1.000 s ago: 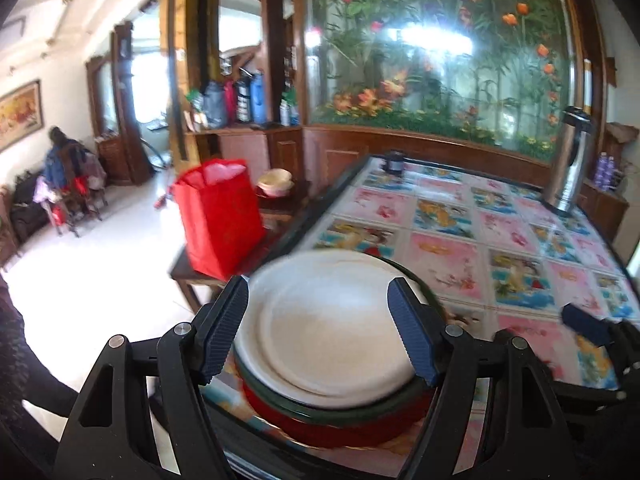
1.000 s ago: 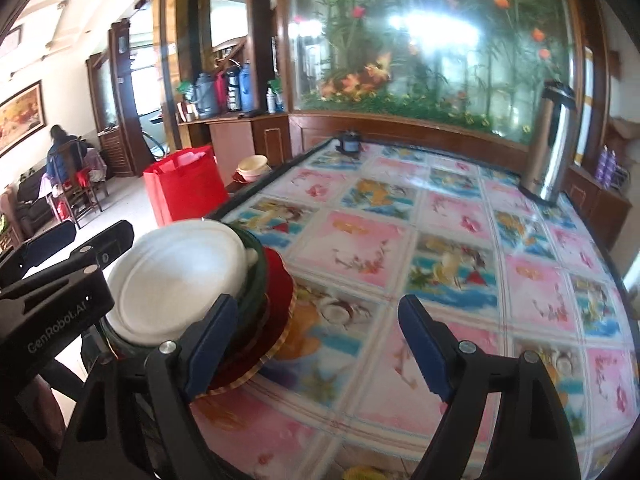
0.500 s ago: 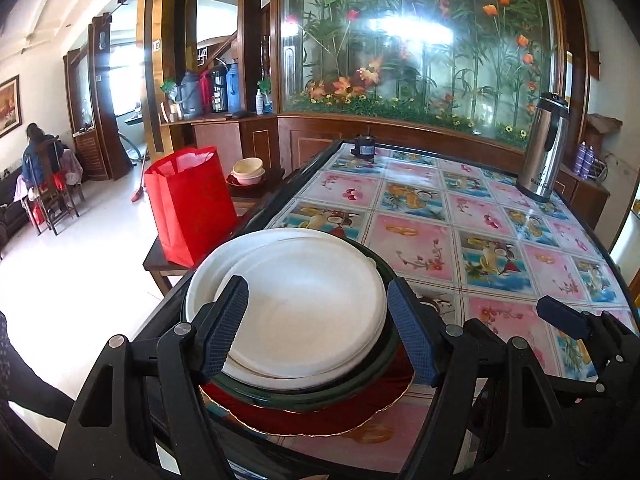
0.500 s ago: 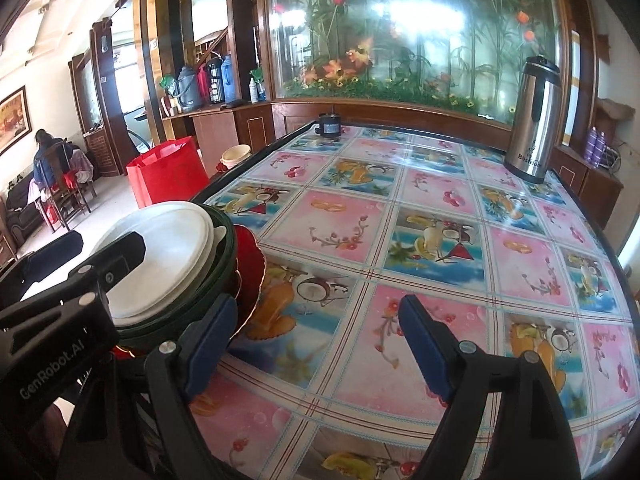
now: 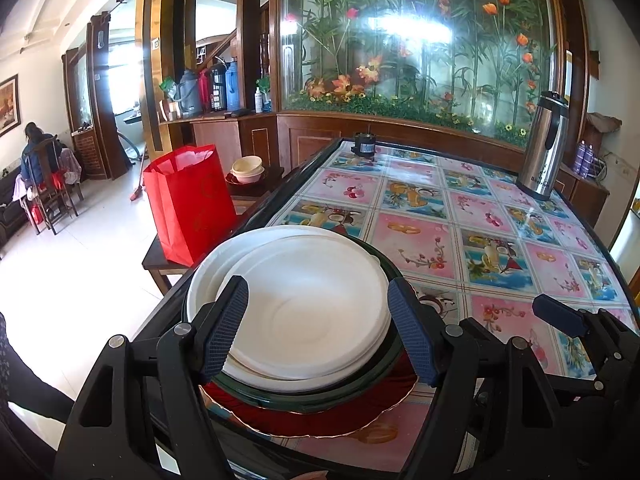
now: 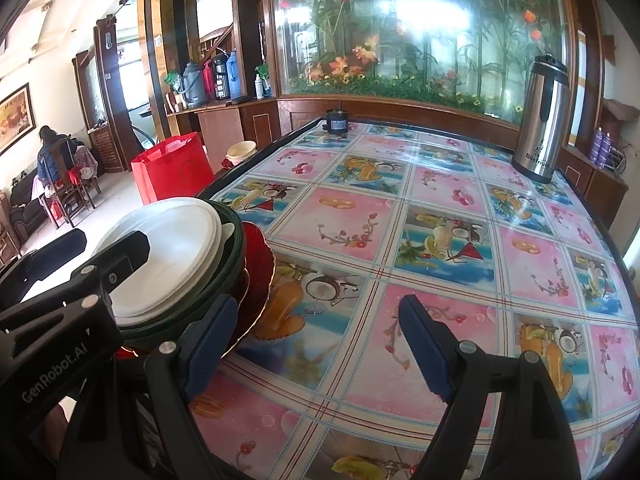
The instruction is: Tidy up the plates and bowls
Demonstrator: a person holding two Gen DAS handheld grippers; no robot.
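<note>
A stack of dishes stands at the near left corner of the table (image 5: 420, 240): white plates (image 5: 312, 300) in a dark green dish (image 5: 320, 400) on a red plate (image 5: 320, 420) with a gold scalloped rim. My left gripper (image 5: 316, 284) is open, its blue pads over the white plates near the stack's front edge, gripping nothing. In the right wrist view the white plates (image 6: 168, 248) and the red plate (image 6: 260, 268) lie at the left. My right gripper (image 6: 318, 302) is open over the bare tablecloth just right of the stack, with its left pad close to the red plate's rim.
A red bag (image 5: 188, 200) and cream bowls (image 5: 248, 168) sit on a low side table left of the table. A steel thermos (image 5: 544, 148) stands at the far right, a small dark jar (image 5: 363, 145) at the far edge. A person (image 5: 38, 156) sits far left.
The blurred, tilted left wrist view has steadied and now looks slightly further back from the stack. Both grippers' jaws keep the same width, and the stack stays in place.
</note>
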